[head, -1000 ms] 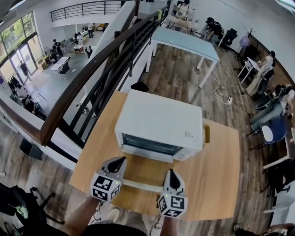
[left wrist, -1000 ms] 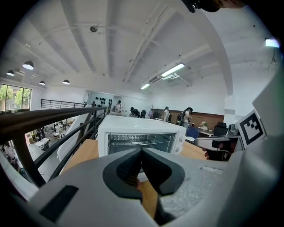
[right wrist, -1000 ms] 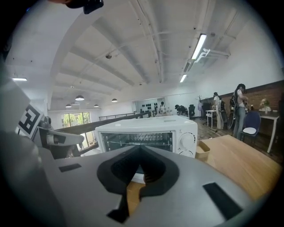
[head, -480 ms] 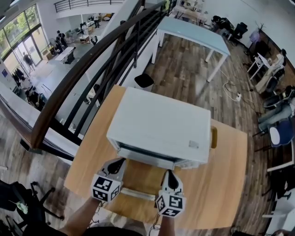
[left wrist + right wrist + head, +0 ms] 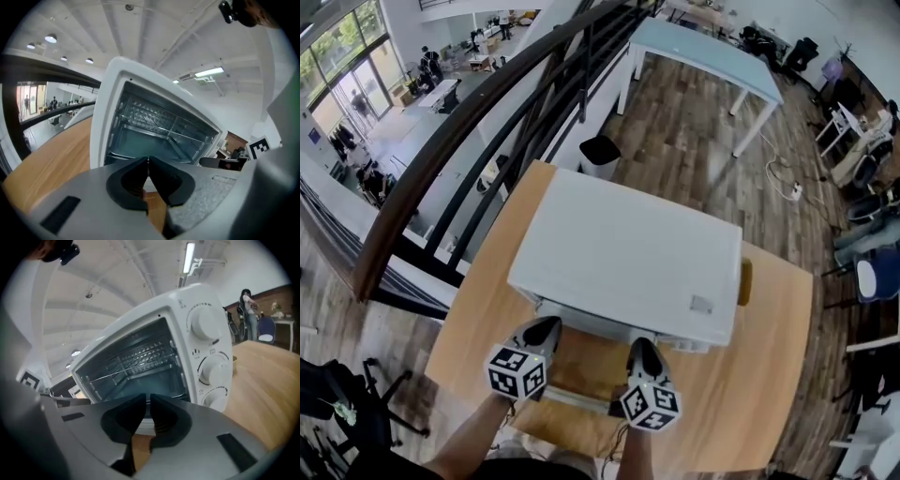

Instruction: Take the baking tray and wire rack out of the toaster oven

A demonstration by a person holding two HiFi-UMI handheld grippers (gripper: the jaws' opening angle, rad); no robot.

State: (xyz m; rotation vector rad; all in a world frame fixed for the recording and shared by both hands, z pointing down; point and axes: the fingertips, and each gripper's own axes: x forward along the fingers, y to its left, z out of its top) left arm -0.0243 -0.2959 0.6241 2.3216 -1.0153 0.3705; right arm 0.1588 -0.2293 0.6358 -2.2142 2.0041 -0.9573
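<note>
The white toaster oven [image 5: 628, 262] stands on the wooden table [image 5: 759, 375]. Its glass door [image 5: 581, 367] hangs open toward me. My left gripper [image 5: 525, 367] and right gripper [image 5: 649, 398] are shut on the two ends of the white door handle [image 5: 574, 399]. In the left gripper view the jaws [image 5: 148, 161] meet in front of the open cavity. Inside it the wire rack [image 5: 154, 115] sits above the baking tray [image 5: 140, 140]. In the right gripper view only a thin slit parts the jaws [image 5: 148, 399]. The rack [image 5: 136, 357] and tray [image 5: 140, 383] show there too.
Three white knobs [image 5: 206, 322] line the oven's right front. A small yellow object [image 5: 744, 281] sits behind the oven's right side. A dark railing [image 5: 487, 122] runs along the table's left, with a lower floor beyond it. A pale blue table [image 5: 703, 52] stands farther back.
Both grippers have sunk and come toward me with the handle, swinging the oven door down and open. The head view now looks more straight down on the oven top.
</note>
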